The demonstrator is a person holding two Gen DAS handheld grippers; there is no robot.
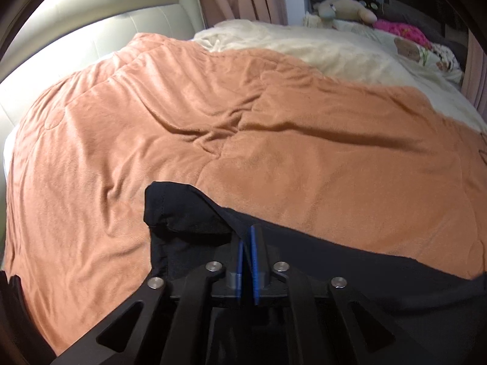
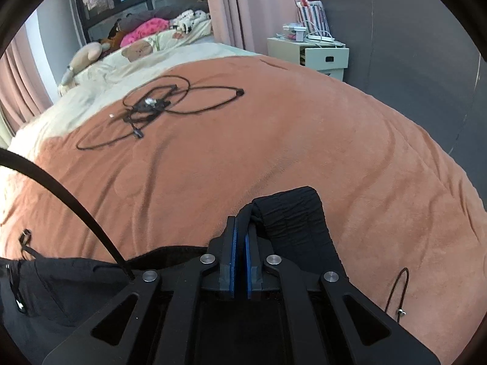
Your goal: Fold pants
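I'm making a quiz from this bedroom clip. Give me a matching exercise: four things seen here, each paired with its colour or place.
Things:
1. pants
2. blanket
3. cable
4. striped bag

Descriptions:
A. looped loosely on the bed
B. standing on the white cabinet
C. black, pinched in both claws
D. orange, spread over the bed

Pairs: 1-C, 2-D, 3-A, 4-B

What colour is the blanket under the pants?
Peach-orange blanket, plain, with black pants lying on it; clearest in the left wrist view.

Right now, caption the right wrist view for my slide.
Right tongs pinch the black pants' elastic waistband over an orange blanket strewn with black cables.
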